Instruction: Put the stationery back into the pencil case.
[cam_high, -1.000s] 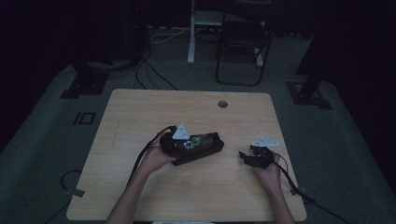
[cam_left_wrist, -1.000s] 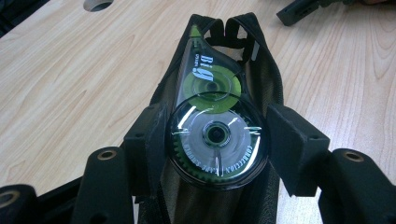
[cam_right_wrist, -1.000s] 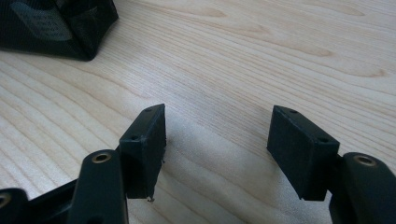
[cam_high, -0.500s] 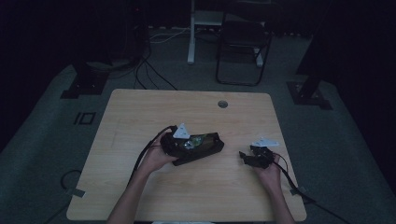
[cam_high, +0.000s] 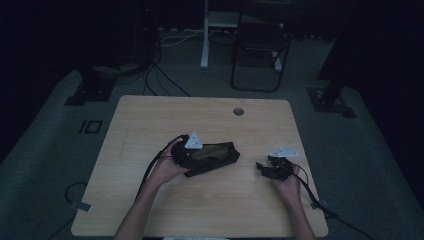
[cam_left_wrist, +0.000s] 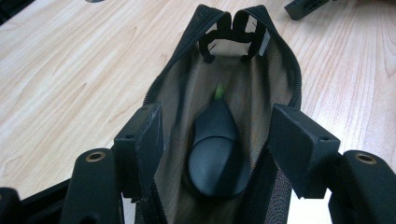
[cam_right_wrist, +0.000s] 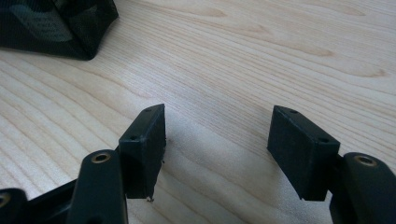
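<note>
The left gripper (cam_left_wrist: 217, 140) is seen with its jaws spread, having just been opening; between them, untouched by the pads, a black rounded computer mouse (cam_left_wrist: 215, 156) lies inside an unzipped black mesh pouch with a tan lining (cam_left_wrist: 243, 88). The pouch rests on the light wooden table (cam_high: 150, 120), near its middle. The right gripper (cam_right_wrist: 217, 144) is held with its jaws apart over bare wood, nothing between them, well apart from the pouch, a corner of which is seen in the right gripper view.
</note>
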